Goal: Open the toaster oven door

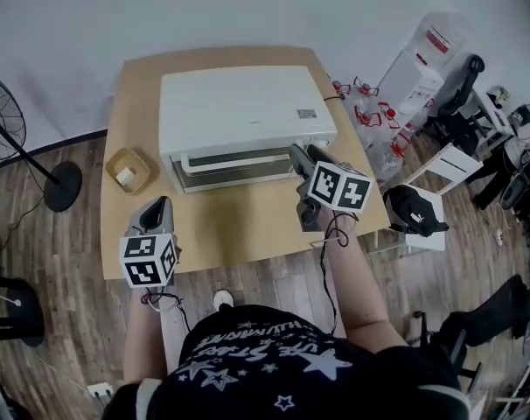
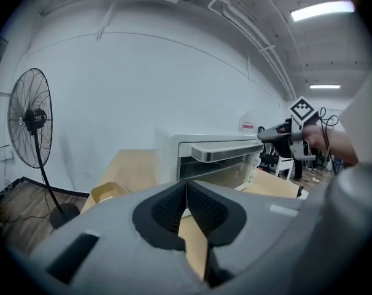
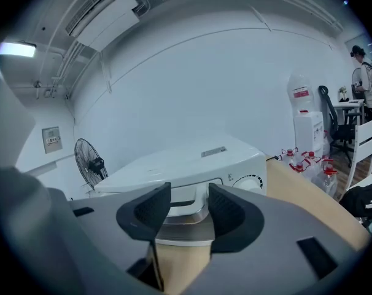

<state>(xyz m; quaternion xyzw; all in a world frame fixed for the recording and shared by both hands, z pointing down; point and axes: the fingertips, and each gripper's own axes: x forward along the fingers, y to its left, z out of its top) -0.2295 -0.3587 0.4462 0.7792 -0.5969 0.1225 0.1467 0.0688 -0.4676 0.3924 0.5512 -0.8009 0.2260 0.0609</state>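
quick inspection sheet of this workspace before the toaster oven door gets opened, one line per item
surface: wooden table, on a wood floor.
job's things: white toaster oven, door shut, handle not gripped.
clutter: small tan tray left of the oven.
grippers: left gripper jaws together, empty, over the table; right gripper jaws apart, close to the handle.
cables: black cable hanging from the right gripper.
surroundings: standing fan, bottles, white chair.
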